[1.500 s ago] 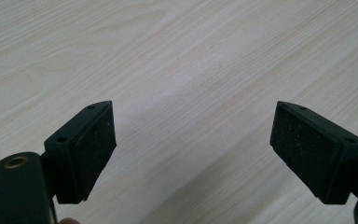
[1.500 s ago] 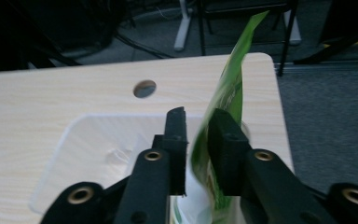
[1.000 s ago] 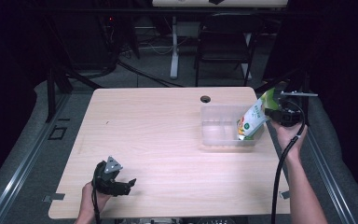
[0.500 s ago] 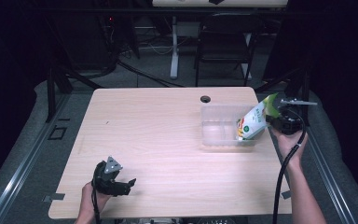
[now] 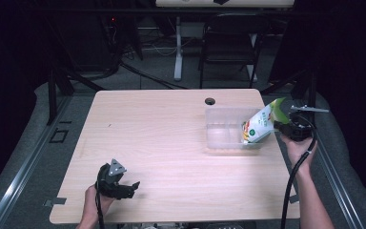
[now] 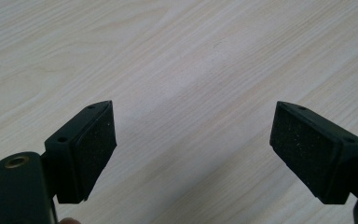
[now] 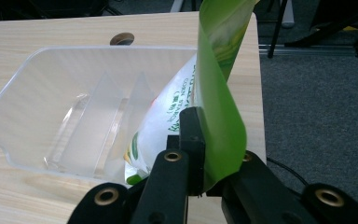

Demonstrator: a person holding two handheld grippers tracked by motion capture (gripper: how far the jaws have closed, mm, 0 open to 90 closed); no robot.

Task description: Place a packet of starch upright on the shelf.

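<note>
Presently the right gripper [image 7: 200, 154] is closed on the green top edge of a snack bag [image 5: 259, 125], which is held tilted with its lower end inside the clear plastic bin [image 5: 219, 138] at the table's [image 5: 171, 143] right side. The bag's long axis slopes down toward the bin. Inner dividers are revealed by the right gripper view. The left gripper [image 6: 193, 144] is held wide open, empty, far away.

1. A green-and-white pouch [image 5: 258, 128] is tilting at centre right, its lower end dipping inside the bin.
2. A clear plastic bin [image 5: 219, 136] is sitting open, just left of it.
</note>
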